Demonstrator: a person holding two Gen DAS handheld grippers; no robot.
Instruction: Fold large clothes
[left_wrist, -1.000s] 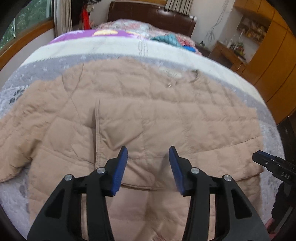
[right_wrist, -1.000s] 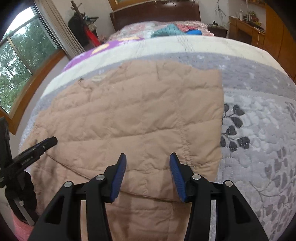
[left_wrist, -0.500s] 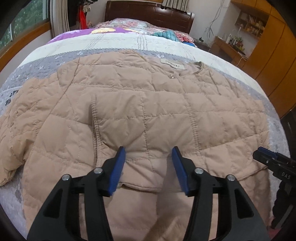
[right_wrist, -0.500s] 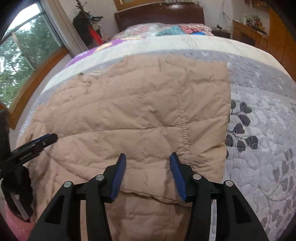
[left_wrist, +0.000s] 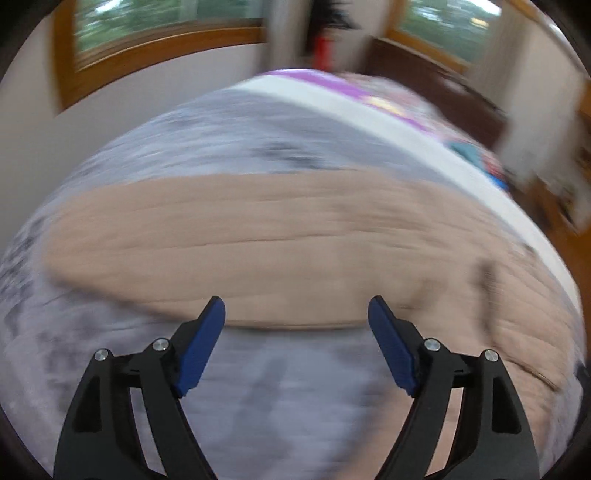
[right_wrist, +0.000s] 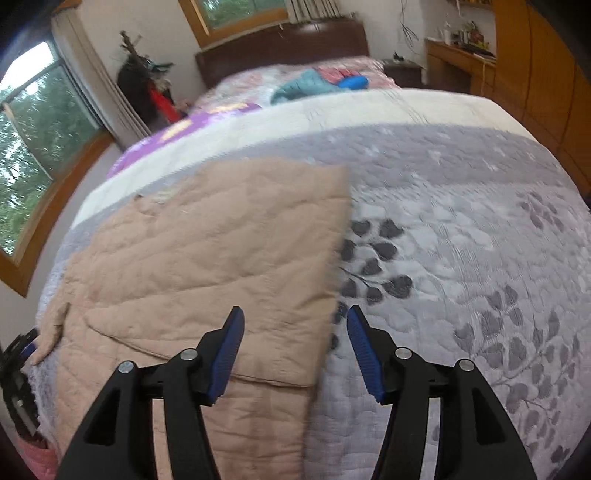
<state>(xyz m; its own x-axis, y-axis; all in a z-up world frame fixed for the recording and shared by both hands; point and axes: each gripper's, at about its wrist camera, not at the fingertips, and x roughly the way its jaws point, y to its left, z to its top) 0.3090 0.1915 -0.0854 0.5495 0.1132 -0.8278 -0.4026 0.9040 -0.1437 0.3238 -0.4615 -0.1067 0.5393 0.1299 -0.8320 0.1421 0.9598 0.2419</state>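
A tan quilted jacket (right_wrist: 207, 258) lies flat on the bed, its right side folded in to a straight edge. My right gripper (right_wrist: 295, 314) hovers over that edge near the hem. Its jaws are opening, the pads clear of the cloth. The left wrist view is blurred by motion. There the jacket's sleeve (left_wrist: 258, 240) stretches across the bedspread. My left gripper (left_wrist: 296, 308) hangs above the sleeve's near edge. Its jaws are opening wide with nothing gripped.
The grey leaf-patterned bedspread (right_wrist: 461, 240) spreads to the right of the jacket. Teal and blue clothes (right_wrist: 306, 86) lie near the dark headboard (right_wrist: 280, 44). Windows (right_wrist: 33, 155) line the left wall, with wooden cupboards (right_wrist: 535, 74) on the right.
My left gripper has swung fast to the left, off the jacket's body to over the sleeve, and its jaws have spread. My right gripper has shifted right to the folded edge and opened a little.
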